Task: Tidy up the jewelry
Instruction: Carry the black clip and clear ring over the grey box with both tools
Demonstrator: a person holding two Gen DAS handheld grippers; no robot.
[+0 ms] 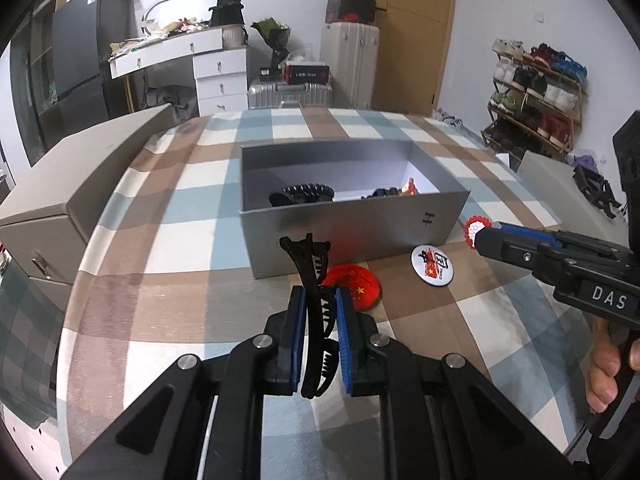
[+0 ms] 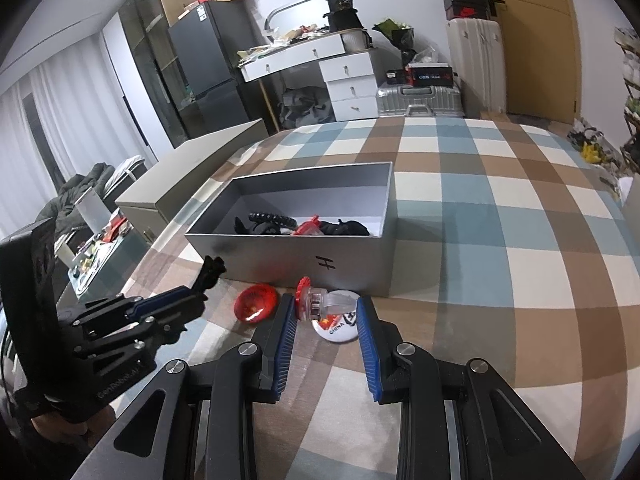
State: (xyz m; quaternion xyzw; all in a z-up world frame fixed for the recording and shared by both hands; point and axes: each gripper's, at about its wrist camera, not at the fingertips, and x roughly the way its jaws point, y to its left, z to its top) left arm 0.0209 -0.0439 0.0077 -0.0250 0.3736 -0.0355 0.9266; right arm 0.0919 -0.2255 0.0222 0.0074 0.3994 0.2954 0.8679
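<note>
A bedroom with a white dresser [image 1: 208, 60], suitcases and a shoe rack [image 1: 536, 92] lies behind a surface covered in a blue, brown and cream checked cloth [image 1: 160, 208], on which stands an open grey box [image 1: 352, 236] marked "H" on its near wall. The left gripper [image 1: 320, 304] is clenched on a black claw hair clip [image 1: 314, 280], pinched between the blue pads; the clip's long axis runs away from the camera toward the box, its curved tip rising above the fingers, and its lower end is hidden between the finger bases. The right gripper [image 2: 326, 312] has its jaws spread wide, with a red-and-clear clip [image 2: 316, 300] lying between the fingertips close to the left-hand pad; whether they touch cannot be told. Its red toothed end points left, its clear end right. Beneath it lies a white round badge [image 2: 340, 326], partly covered, and just beside it a red round badge [image 2: 256, 302]. Inside the box lie another black clip [image 1: 304, 194] and dark items with a red piece, cut off by the near wall and hard to identify.
</note>
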